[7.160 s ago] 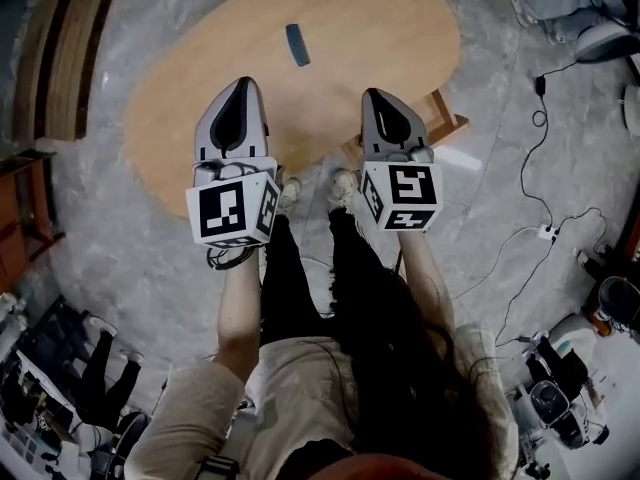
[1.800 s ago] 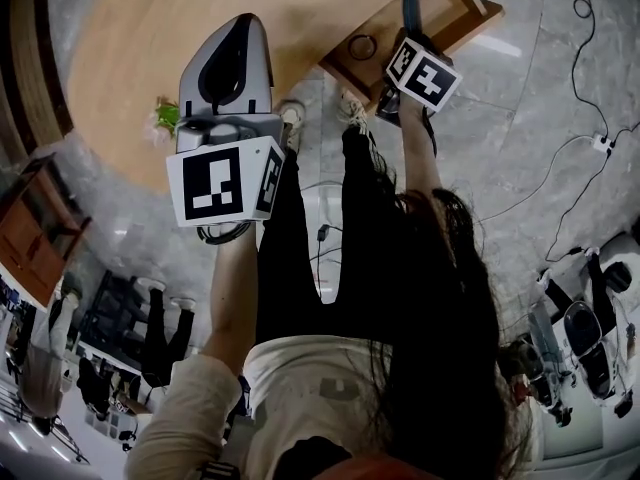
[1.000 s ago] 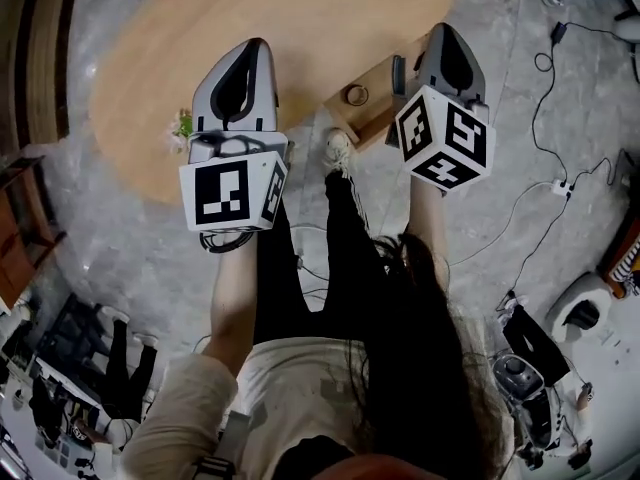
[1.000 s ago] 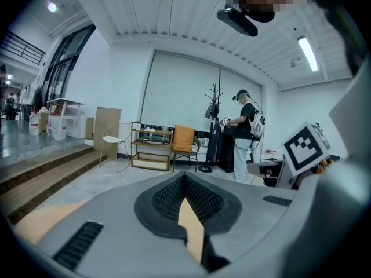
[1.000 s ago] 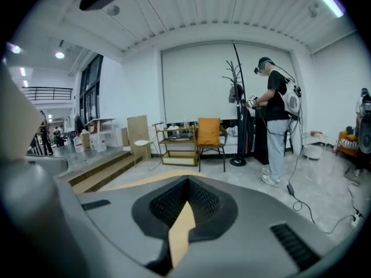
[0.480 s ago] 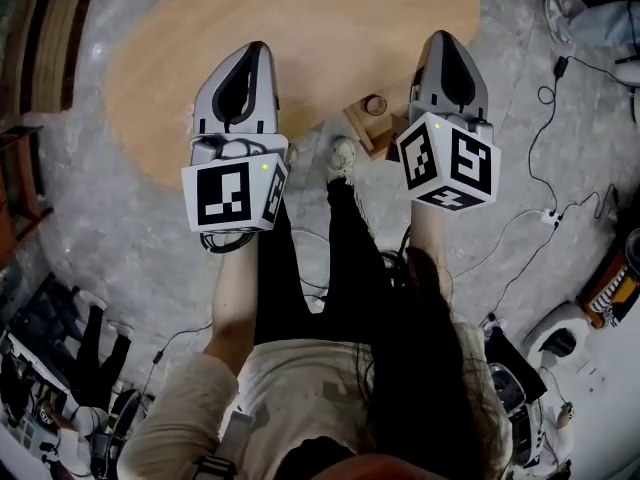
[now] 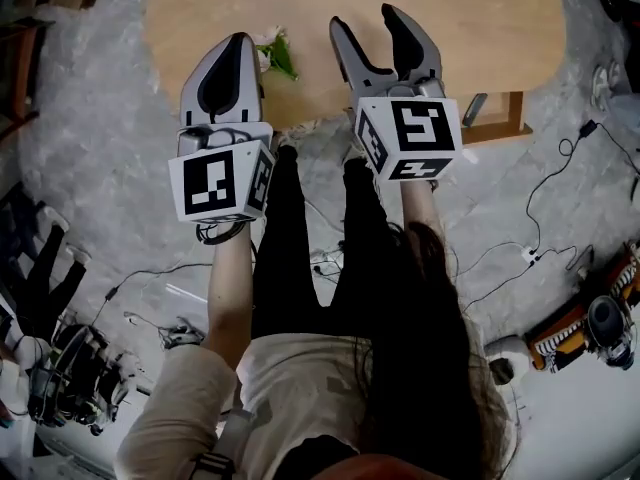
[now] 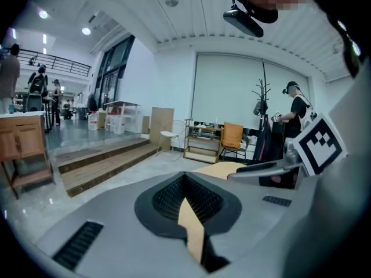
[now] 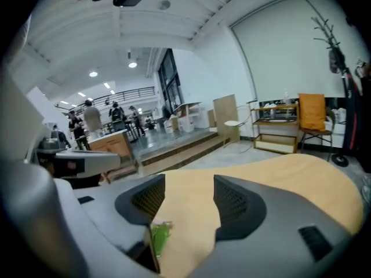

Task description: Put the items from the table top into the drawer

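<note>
A small sprig with green leaves and pale flowers (image 7: 276,54) lies on the oval wooden table (image 7: 480,18), between my two grippers. My left gripper (image 7: 228,66) hovers just left of it, jaws shut and empty. In the left gripper view its pads (image 8: 186,197) meet with only a sliver of table showing. My right gripper (image 7: 368,23) is just right of the sprig; its jaws are opening with nothing between them. In the right gripper view the gripper (image 9: 188,197) frames bare table, and the sprig (image 9: 159,236) peeks out by the left jaw. The open drawer (image 7: 500,128) sticks out under the table's near edge at right.
A dark flat item (image 7: 475,108) lies in the drawer. Cables (image 7: 545,203) trail over the marbled floor, with equipment (image 7: 595,323) at right and gear (image 7: 60,368) at lower left. Beyond the table stand wooden steps (image 8: 98,158), a shelf (image 8: 204,143) and an orange chair (image 9: 313,113).
Both grippers have swung across the table toward the sprig, which now lies between them. The right jaws have gone from shut to spread. The drawer now sits right of the right gripper.
</note>
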Demonstrator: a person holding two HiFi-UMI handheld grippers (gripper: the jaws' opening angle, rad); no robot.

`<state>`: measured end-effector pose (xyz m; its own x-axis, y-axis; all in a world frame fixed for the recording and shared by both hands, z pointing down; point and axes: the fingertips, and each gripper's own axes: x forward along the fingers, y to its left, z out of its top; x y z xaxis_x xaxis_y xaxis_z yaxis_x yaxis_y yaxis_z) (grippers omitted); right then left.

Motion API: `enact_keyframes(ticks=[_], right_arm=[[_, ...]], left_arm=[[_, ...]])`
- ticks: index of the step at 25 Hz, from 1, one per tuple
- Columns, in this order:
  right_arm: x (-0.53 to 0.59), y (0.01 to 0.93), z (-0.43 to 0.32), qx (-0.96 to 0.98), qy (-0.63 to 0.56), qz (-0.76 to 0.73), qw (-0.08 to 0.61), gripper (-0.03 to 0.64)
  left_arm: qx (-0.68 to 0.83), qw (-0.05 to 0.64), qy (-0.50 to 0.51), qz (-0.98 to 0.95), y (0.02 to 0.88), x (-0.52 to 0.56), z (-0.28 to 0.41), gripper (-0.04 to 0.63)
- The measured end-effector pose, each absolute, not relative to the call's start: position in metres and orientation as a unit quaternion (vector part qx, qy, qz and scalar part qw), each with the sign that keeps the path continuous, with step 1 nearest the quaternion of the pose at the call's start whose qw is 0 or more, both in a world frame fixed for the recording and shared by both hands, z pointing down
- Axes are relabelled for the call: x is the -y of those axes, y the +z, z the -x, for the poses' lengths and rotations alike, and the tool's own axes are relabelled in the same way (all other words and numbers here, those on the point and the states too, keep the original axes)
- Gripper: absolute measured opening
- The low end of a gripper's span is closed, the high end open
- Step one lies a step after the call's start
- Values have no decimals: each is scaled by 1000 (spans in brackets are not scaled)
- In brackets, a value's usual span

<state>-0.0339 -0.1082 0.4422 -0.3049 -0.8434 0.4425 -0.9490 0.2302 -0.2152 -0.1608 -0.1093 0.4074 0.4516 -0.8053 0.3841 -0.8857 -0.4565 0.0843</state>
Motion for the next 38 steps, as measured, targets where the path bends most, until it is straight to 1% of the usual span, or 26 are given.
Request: enact_keyframes(ticks=[4,8,12,15,17,20,23,27,30,32,37,38], right_arm=[[105,490,113,814,247,-493,181,287],[85,544,165,827,256,-428,259,288],[59,598,187,822,256,-381,336,288],[47,630,191,815,239,-352,394,288],[39,645,189,809,237,-337,419,287],[34,655,184,803,246,-334,428,285],[36,653,181,799,242,-341,432,265],[47,652,169,789,239,-364,434,150],[49,654,166,787,241,-370,432,135],[48,657,165,785,237,-372,434,92],[54,655,165,782,236,-374,439,60],[57,651,164,782,232,-376,439,38]], left_arm=[[540,147,149,-815,416,110,214,6],[566,151,148,-797,420,107,250,5],[578,152,149,-788,426,103,276,6],[588,159,150,-778,433,101,293,6],[593,165,152,-773,439,98,297,6],[596,171,153,-770,444,96,298,6],[598,172,150,-769,442,97,298,6],[593,170,148,-773,438,102,292,6],[593,170,144,-773,440,104,289,6],[593,171,145,-773,443,103,291,6],[590,171,146,-775,441,105,290,6],[589,171,145,-776,438,106,288,6]])
